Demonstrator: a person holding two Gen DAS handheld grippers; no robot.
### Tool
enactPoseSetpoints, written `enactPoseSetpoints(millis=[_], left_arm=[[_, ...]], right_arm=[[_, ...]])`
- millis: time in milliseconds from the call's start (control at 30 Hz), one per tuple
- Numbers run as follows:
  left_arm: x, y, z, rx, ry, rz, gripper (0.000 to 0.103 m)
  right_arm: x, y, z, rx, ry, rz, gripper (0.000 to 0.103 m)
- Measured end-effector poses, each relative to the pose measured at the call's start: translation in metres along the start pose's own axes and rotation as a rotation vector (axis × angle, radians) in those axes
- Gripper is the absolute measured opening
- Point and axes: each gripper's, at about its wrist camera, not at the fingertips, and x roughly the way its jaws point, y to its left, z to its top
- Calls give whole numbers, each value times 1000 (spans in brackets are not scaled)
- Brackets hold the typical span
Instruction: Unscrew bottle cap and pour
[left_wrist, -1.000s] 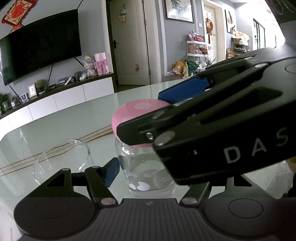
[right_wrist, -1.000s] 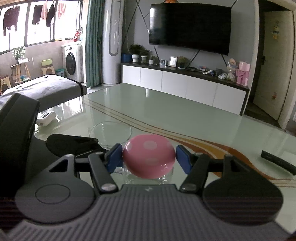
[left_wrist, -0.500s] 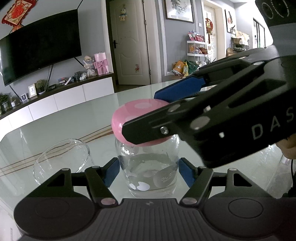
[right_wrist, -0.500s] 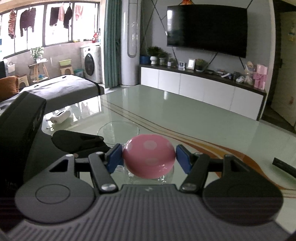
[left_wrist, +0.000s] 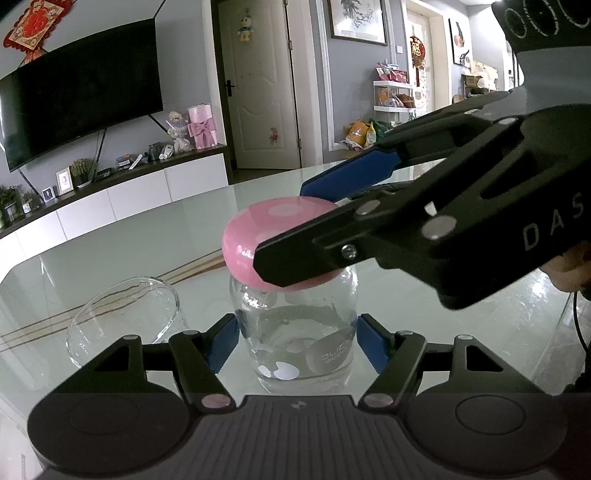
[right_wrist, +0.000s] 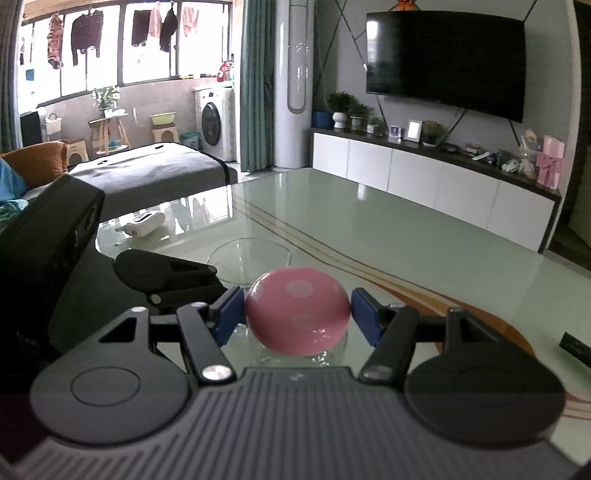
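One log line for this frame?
left hand-held gripper: shut on bottle | right hand-held gripper: shut on pink cap | glass bowl: empty

the right claw reads "das"; the bottle has a partly legible "olic" label.

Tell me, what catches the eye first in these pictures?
A fat pink spotted cap sits on a small clear bottle on the glossy table. The right tongs pinch the cap from both sides, while the left tongs clamp the bottle's body. An empty glass bowl waits just beside the bottle.
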Motion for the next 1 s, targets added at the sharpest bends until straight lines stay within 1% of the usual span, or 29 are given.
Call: enactPoseSetpoints(millis=[300, 600, 767, 800, 833, 900, 1000], left_arm=[[0, 0, 0, -1, 0, 0, 73], [0, 0, 1, 0, 1, 0, 73], [0, -1, 1, 0, 1, 0, 73], [0, -1, 1, 0, 1, 0, 73], [0, 0, 1, 0, 1, 0, 73], [0, -1, 1, 1, 2, 1, 74], [-1, 0, 2, 5, 3, 3, 74]], right_arm=[[-3, -6, -1, -15, 1, 36, 64], [-5, -18, -1, -29, 4, 103, 64], [-6, -21, 1, -45, 14, 123, 65], [-5, -21, 1, -49, 19, 119, 66], [-4, -20, 0, -53, 21, 112, 71], [-6, -17, -1, -49, 10, 97, 76], [-12, -11, -2, -28, -21, 50, 79]])
